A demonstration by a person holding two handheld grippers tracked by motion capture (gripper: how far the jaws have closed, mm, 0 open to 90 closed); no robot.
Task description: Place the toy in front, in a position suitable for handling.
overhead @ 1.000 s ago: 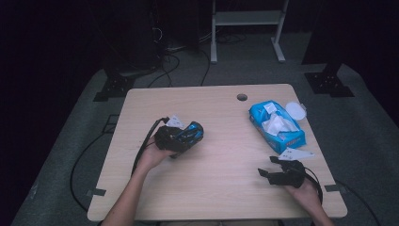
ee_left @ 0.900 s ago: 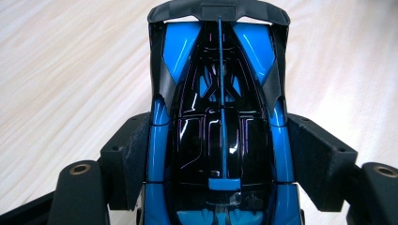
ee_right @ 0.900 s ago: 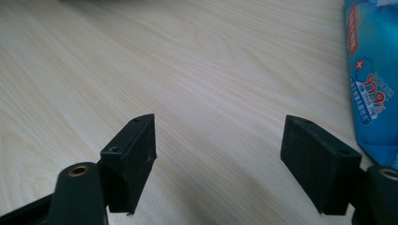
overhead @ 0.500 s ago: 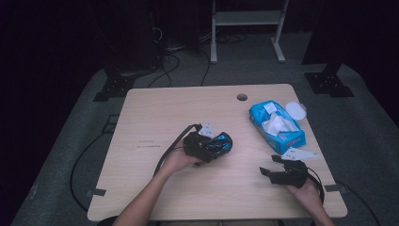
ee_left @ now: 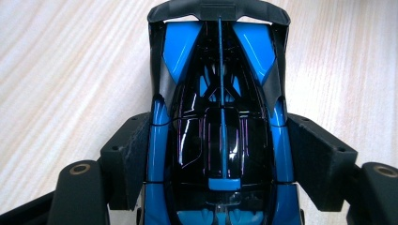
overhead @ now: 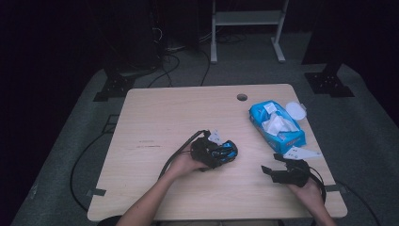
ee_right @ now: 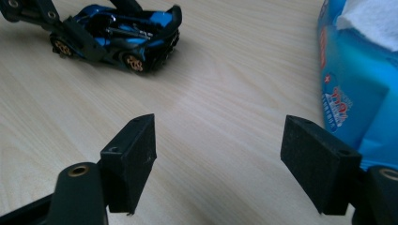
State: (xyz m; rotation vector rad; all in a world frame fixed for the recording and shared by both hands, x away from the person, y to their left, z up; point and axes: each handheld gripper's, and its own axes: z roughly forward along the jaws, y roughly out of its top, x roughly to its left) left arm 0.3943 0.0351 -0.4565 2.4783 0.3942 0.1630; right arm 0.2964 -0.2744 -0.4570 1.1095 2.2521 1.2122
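The left claw [overhead: 225,153] is squeezing the toy car [ee_left: 220,117] by its sides, down on the table [overhead: 160,117] near the middle. The car's long way is pointing straight ahead of that claw. The right claw [ee_right: 230,154] is sitting wide open, empty and farther off.

One wooden table [overhead: 155,117]. One blue and black toy car [overhead: 225,150]. One blue pack of wipes [overhead: 276,123], and one round white lid [overhead: 295,110] beside it. Two handheld grippers: the left gripper [overhead: 212,151] and the right gripper [overhead: 269,170]. Two forearms.
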